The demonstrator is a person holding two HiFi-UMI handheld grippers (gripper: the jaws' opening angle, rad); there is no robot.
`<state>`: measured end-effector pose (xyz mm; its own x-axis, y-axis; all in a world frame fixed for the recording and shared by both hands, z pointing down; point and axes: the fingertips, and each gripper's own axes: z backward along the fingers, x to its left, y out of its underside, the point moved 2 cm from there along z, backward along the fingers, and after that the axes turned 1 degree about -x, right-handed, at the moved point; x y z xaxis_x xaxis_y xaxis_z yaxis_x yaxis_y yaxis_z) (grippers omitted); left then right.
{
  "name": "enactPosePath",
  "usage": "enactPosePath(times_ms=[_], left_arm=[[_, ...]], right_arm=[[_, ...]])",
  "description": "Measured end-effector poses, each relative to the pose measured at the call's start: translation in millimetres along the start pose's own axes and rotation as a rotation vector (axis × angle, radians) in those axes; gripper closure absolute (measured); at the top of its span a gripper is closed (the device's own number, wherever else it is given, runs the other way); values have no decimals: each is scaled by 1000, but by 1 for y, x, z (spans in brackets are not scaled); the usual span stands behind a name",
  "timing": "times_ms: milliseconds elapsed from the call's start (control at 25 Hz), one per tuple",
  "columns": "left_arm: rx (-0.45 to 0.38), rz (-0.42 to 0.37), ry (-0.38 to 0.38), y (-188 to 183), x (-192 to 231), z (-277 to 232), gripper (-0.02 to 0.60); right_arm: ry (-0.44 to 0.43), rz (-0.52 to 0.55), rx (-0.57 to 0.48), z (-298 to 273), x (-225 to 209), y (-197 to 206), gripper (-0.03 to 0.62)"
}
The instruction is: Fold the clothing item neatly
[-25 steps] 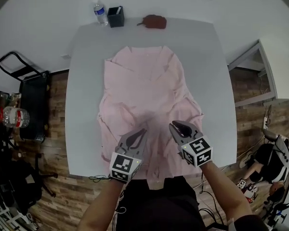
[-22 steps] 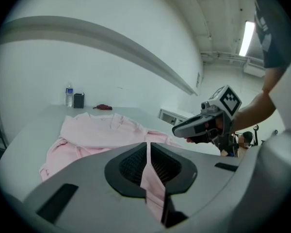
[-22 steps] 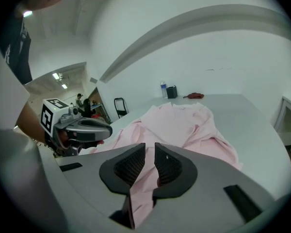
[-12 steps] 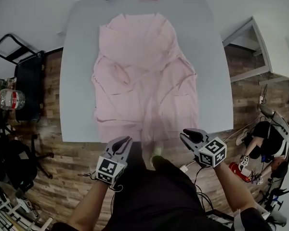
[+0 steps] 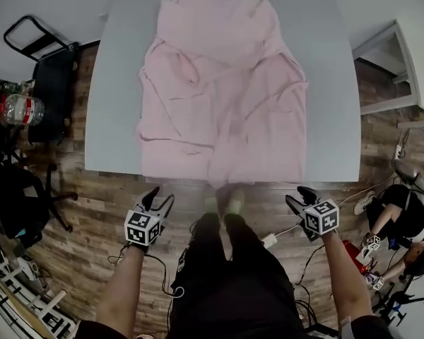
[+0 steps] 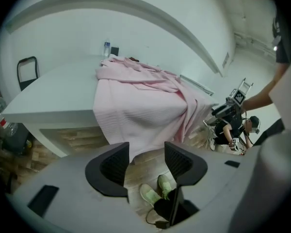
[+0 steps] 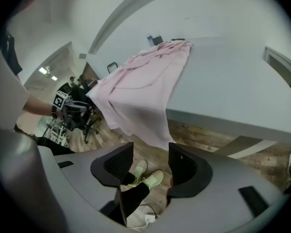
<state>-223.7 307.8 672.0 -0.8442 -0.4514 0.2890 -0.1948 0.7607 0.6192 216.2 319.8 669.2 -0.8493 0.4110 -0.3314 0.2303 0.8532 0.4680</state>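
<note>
A pink garment (image 5: pixel 222 83) lies spread on the pale grey table (image 5: pixel 116 119), and its hem hangs over the near edge. My left gripper (image 5: pixel 159 200) is off the table, below that edge and over the wooden floor, left of the hanging hem. My right gripper (image 5: pixel 299 198) is level with it on the right. Both have just been opening and are open, with nothing between their jaws. The left gripper view has the left gripper (image 6: pixel 146 152) below the draped garment (image 6: pixel 136 106). From the right gripper (image 7: pixel 151 152) the garment (image 7: pixel 140 91) hangs off the table (image 7: pixel 223 81).
The person's green shoes (image 5: pixel 222 202) are on the floor between the grippers. A black chair (image 5: pixel 53 69) and a water bottle (image 5: pixel 18 109) are at the left. A white side table (image 5: pixel 403 69) and a seated person (image 5: pixel 403 217) are at the right.
Both grippers drew back from over the garment's near hem, off the table and down below its front edge. Their jaws went from shut to open.
</note>
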Motion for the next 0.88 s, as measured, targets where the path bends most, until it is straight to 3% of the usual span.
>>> enactPosePath(times_ms=[160, 320, 440, 560, 720, 880], left_arm=[[-60, 27, -42, -3, 19, -21, 351], [-87, 143, -94, 24, 29, -50, 291], [-119, 233, -73, 43, 36, -74, 214], [-108, 178, -47, 52, 51, -93, 150], [-53, 11, 14, 53, 55, -114, 135], [-94, -5, 45, 33, 35, -131, 156]], right_arm=[[56, -6, -67, -25, -1, -1, 387], [96, -20, -119, -57, -5, 9, 368], [123, 5, -115, -70, -28, 19, 338], [148, 75, -97, -78, -57, 25, 312], [88, 223, -91, -98, -51, 17, 299], [101, 226, -153, -110, -43, 6, 306]])
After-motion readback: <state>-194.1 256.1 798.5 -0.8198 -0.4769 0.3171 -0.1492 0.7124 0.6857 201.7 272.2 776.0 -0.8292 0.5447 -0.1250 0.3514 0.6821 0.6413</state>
